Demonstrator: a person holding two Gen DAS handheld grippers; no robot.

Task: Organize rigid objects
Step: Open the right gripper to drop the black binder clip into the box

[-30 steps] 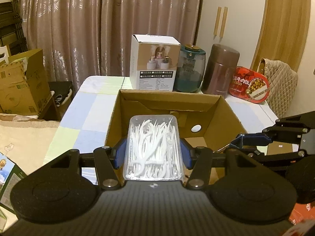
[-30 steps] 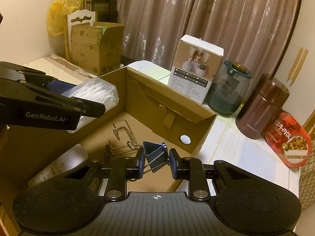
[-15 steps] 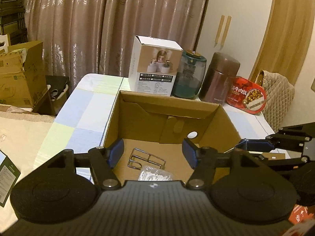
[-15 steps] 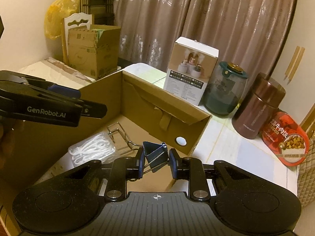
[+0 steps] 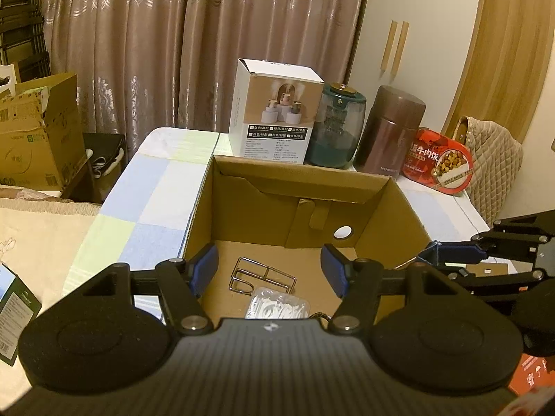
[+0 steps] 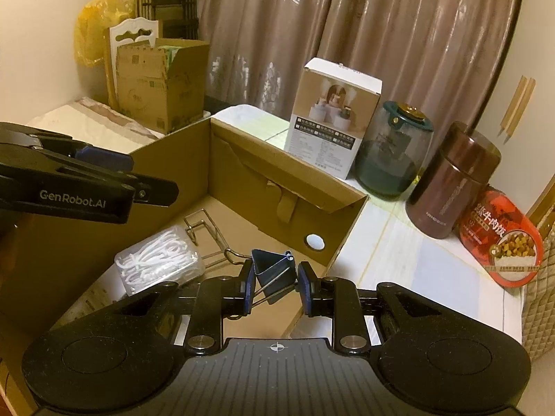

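Cardboard, brown and open-topped: a large box (image 5: 378,187) sits on a table covered in a pale checked cloth (image 5: 152,208), and both grippers hang over it. Behind the box, along the table's far edge, stand a white product carton (image 5: 274,114), a teal jar (image 5: 338,128), a brown flask (image 5: 392,131) and a red food tin (image 5: 438,161).

The left gripper (image 5: 270,270) hovers above the box's near side with its jaws standing apart and nothing between the blue pads. The right gripper (image 6: 274,279) is over the box's right wall, its jaws closed narrowly on a dark blue binder clip (image 6: 269,268), whose wire handles run back between the pads.

On the box floor lies a clear plastic case of white floss picks (image 6: 159,263), flat and near the front. Just behind it, and touching or nearly touching it, rests a bent wire rack (image 5: 262,275). A round white hole (image 5: 342,231) shows in the box's far wall.
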